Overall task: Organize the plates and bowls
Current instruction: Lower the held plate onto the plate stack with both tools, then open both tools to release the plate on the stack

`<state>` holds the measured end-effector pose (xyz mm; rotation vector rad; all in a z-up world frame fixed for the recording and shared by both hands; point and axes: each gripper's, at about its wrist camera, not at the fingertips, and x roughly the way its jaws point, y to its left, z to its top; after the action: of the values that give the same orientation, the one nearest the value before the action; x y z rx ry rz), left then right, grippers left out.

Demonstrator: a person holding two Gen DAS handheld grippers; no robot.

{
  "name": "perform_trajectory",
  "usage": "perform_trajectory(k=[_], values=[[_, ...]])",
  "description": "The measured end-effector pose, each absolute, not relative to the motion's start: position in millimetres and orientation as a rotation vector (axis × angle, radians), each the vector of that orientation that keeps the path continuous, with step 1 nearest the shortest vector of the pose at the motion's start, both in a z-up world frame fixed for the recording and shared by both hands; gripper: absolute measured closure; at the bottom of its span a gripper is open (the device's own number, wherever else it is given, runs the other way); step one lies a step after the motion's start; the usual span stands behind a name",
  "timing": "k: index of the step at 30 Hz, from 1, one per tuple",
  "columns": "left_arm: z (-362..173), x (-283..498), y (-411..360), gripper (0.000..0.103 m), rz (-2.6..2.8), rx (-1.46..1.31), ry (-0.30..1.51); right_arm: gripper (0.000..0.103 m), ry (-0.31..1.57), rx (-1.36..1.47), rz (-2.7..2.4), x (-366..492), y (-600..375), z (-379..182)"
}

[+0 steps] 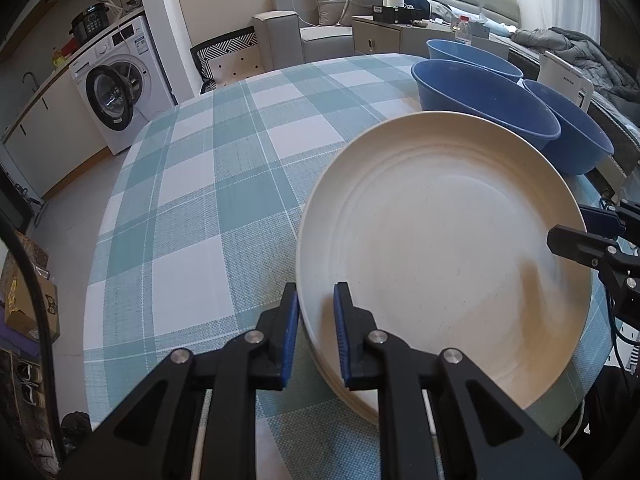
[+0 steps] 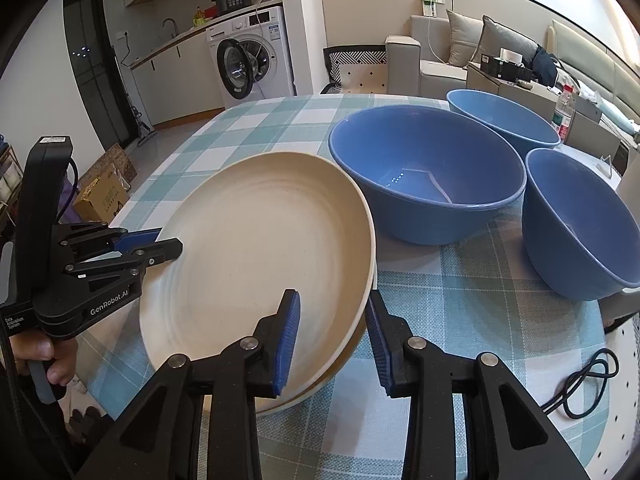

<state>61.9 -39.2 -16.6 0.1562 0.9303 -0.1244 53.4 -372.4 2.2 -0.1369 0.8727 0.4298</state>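
The cream plate [image 1: 444,260] is sitting on another plate [image 2: 320,384] on the checked bench [image 1: 180,208], filling the lower right of the left wrist view. The left gripper [image 1: 316,336] is pinching the top plate's near rim between its blue-padded fingers [image 1: 342,344]. In the right wrist view, the right gripper [image 2: 332,336] is straddling the opposite rim at lower centre, its fingers [image 2: 288,340] spread and not pressing on it. Three blue bowls [image 2: 428,172] are standing just beyond the plates, toward the upper right. A hand [image 2: 48,360] is gripping the left tool's handle at the left edge.
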Motion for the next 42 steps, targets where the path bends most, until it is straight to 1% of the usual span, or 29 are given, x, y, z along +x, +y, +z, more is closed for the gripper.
perform_trajectory(k=[4,9,20,22,26,31,42], values=[[-18,62,-40,0.086,-0.124,0.164,0.932,0.068,0.875,-0.143,0.429,52,-372,1],[-19,63,-40,0.086,-0.123,0.17,0.937,0.067,0.881,-0.151,0.429,52,-370,-2],[-20,61,-42,0.083,-0.13,0.193,0.947,0.058,0.886,-0.168,0.438,50,-367,-3],[-19,60,-43,0.081,-0.133,0.2,0.946,0.055,0.888,-0.171,0.438,50,-366,-3],[-20,59,-45,0.081,-0.131,0.215,0.946,0.055,0.887,-0.174,0.438,49,-365,-4],[-19,58,-46,0.08,-0.13,0.225,0.948,0.049,0.883,-0.2,0.441,47,-361,-5],[-20,59,-44,0.078,-0.14,0.223,0.954,0.048,0.875,-0.258,0.417,45,-357,-10]])
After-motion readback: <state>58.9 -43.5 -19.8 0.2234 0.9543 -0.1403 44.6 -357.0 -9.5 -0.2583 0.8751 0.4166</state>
